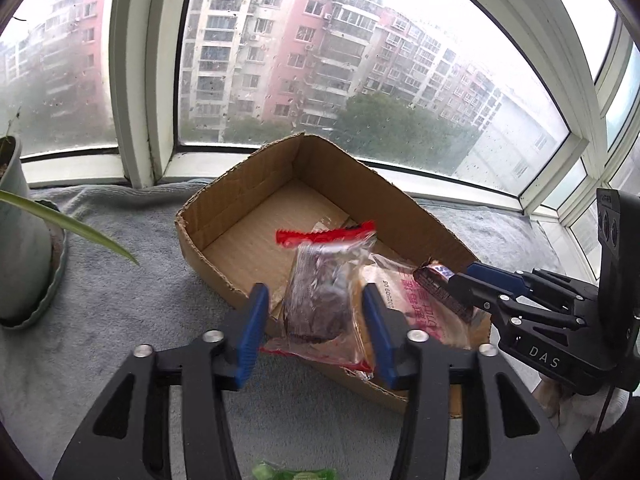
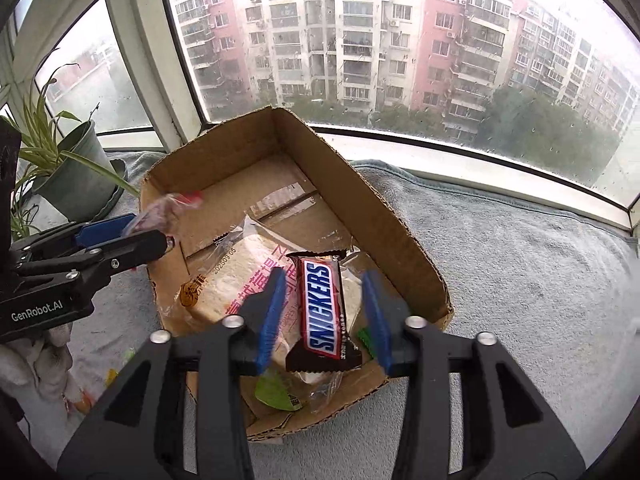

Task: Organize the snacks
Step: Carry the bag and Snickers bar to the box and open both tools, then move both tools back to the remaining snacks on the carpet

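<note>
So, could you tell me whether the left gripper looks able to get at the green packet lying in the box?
Probably not directly. The green packet lies in the cardboard box under the bread bag, and the right gripper and chocolate bar hang above it. The left gripper has a cake packet between its open jaws.

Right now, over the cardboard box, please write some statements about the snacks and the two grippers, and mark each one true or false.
1. The Snickers bar lies between the fingers of the right gripper. True.
2. The left gripper has a green packet between its fingers. False: it is a clear-wrapped brown cake with red wrapper ends.
3. The cardboard box stands on a grey towel. True.
4. The box is closed with a lid. False: its top is open, and a pale packet with red print lies inside.
5. A potted plant stands beside the box. True.
</note>
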The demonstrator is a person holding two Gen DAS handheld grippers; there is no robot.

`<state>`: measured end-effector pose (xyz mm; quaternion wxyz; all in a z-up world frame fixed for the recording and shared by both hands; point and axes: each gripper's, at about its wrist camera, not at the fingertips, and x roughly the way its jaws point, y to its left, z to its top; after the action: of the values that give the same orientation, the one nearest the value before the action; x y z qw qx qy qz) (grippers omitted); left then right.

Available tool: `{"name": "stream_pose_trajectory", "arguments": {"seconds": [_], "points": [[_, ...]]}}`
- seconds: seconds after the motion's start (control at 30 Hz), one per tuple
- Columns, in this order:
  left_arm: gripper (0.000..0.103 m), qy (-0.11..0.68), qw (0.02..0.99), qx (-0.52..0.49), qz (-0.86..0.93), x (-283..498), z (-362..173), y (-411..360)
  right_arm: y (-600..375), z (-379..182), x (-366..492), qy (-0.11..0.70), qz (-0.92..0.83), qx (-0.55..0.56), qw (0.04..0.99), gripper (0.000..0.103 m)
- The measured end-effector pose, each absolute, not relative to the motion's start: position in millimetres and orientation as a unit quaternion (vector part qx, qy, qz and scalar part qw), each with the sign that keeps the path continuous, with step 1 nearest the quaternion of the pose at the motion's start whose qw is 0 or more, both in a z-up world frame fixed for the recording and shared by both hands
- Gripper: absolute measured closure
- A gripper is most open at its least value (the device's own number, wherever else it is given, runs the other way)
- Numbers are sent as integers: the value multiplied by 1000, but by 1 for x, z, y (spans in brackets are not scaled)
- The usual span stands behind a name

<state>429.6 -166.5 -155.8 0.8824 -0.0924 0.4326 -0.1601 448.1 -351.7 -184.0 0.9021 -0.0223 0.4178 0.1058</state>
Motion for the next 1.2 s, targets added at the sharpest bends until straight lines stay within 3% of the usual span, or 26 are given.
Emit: {"name": "stream_pose_trajectory", "arguments": {"seconds": [0.5, 1.2], "points": [[47, 416, 894, -59, -156, 412, -128, -153, -343, -160, 426, 403, 118, -26, 907, 35], [47, 387, 914, 19, -120, 291, -79, -80, -268, -127, 334, 395, 206, -27, 895, 35]]}}
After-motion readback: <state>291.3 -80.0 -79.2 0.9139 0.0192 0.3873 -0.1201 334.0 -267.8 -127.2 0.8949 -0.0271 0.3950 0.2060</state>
